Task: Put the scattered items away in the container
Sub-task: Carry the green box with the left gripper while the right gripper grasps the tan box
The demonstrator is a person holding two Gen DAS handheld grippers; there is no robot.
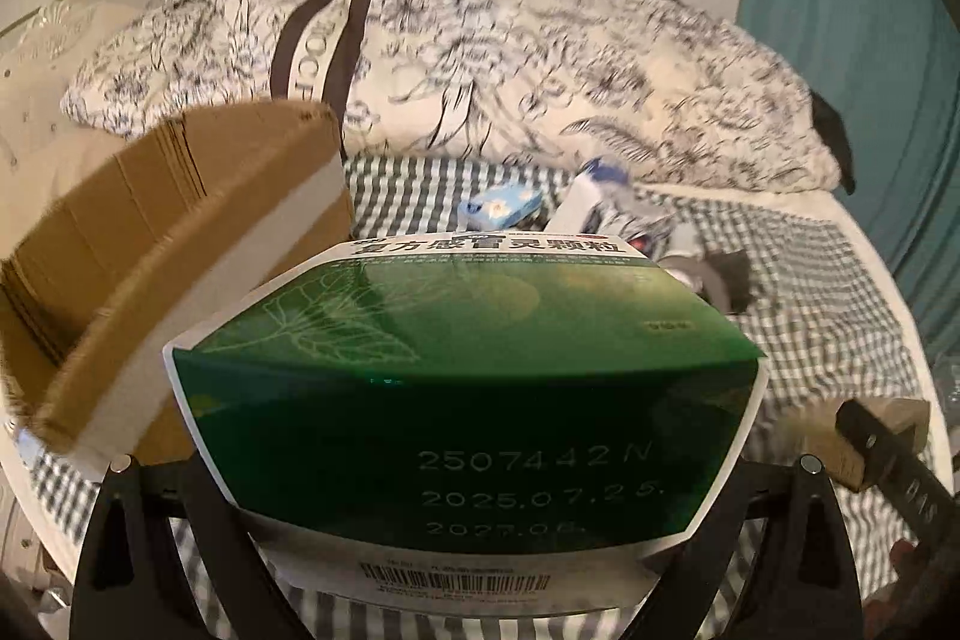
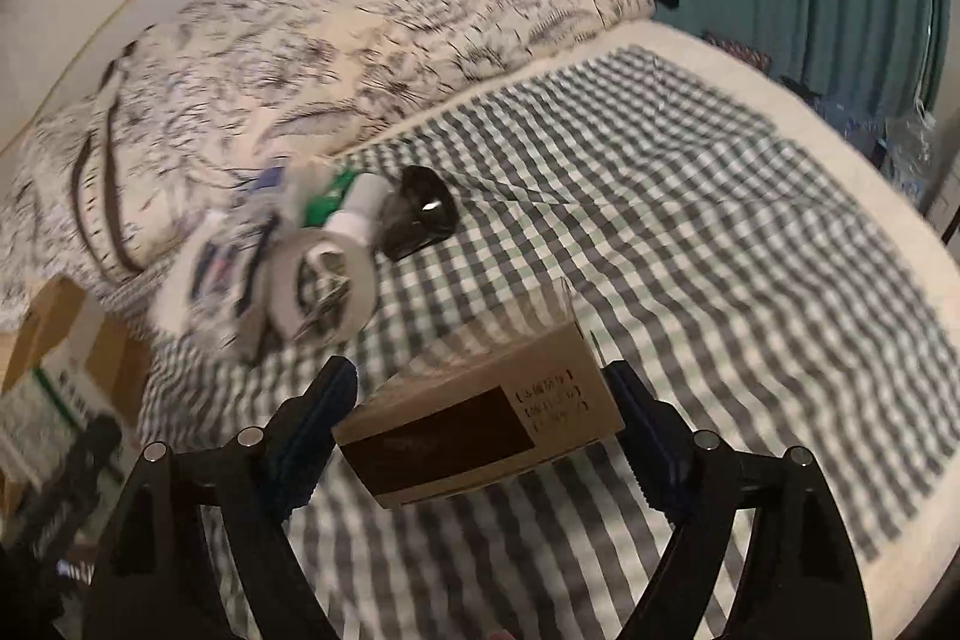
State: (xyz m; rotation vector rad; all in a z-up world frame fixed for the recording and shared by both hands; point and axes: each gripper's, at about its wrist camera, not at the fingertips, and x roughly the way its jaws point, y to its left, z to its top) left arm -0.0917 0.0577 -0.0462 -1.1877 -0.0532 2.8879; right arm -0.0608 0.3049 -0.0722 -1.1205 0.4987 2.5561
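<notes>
While left gripper grips green box | cardboard container contents unseen | right gripper clamps brown box

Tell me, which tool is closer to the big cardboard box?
Left. The left tool, gripping the green box, is right beside the cardboard box; the right tool, gripping a small brown box, sits farther off over the checked sheet.

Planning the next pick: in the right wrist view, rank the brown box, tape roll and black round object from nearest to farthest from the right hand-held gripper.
1. Brown box: between the right hand-held gripper fingers.
2. Tape roll: ahead, left.
3. Black round object: farther back, beside the patterned duvet.
</notes>
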